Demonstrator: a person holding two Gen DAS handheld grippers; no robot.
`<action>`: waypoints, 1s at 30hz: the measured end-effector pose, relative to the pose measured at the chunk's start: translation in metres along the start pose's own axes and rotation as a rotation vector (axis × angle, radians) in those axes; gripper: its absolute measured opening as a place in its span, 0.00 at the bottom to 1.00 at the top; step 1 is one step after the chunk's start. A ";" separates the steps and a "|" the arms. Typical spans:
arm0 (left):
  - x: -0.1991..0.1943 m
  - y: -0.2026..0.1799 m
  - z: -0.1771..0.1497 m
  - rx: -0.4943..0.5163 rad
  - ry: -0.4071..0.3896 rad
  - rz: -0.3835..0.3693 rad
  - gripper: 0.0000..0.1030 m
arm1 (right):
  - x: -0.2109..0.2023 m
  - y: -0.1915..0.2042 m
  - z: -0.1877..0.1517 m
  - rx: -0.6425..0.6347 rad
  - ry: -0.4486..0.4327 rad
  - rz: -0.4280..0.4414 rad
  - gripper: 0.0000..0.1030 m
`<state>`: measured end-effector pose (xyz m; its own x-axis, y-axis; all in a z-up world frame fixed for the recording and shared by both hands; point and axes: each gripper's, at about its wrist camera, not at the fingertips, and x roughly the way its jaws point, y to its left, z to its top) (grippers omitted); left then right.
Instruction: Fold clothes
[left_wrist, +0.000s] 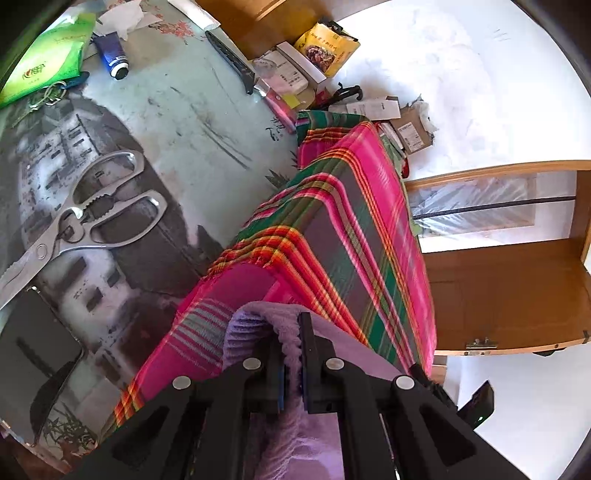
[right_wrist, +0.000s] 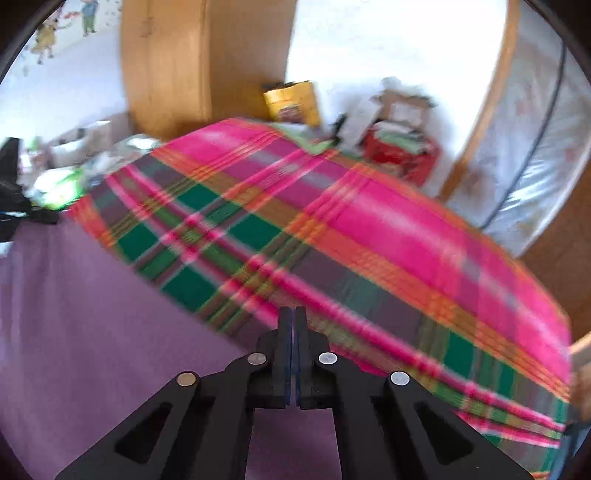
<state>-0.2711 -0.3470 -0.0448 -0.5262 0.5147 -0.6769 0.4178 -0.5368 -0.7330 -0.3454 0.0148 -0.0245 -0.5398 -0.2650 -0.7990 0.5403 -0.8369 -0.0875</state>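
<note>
Left tongs (left_wrist: 291, 354): pinching purple garment (left_wrist: 258, 317) beside plaid cloth (left_wrist: 343, 229)
Right tongs (right_wrist: 294, 332): pressed together on purple garment's edge, plaid cloth just beyond

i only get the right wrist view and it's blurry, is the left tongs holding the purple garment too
Observer: Yes. The left tongs are shut on a ribbed edge of the purple garment, above the plaid cloth.
Operator: anything on the table near it i should avoid
Observer: Steel kitchen scissors lie on the printed table cover, to the left of the plaid cloth in the left wrist view and apart from it.
Operator: anything else on that side
Observer: A dark phone-like slab lies just below the scissors' blades in that view, and a black-handled knife lies at the far end.
</note>
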 end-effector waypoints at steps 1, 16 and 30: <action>0.000 -0.001 0.001 0.006 0.002 0.002 0.05 | -0.002 -0.002 -0.002 -0.012 0.004 0.009 0.12; -0.011 -0.005 -0.001 0.032 0.000 -0.014 0.06 | -0.022 -0.034 -0.035 -0.046 0.075 0.153 0.34; -0.005 -0.003 -0.004 0.023 0.006 0.025 0.06 | -0.013 -0.031 -0.042 -0.079 0.113 0.172 0.35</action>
<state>-0.2673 -0.3453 -0.0392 -0.5116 0.5045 -0.6955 0.4134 -0.5651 -0.7140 -0.3286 0.0644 -0.0362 -0.3624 -0.3416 -0.8672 0.6694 -0.7428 0.0129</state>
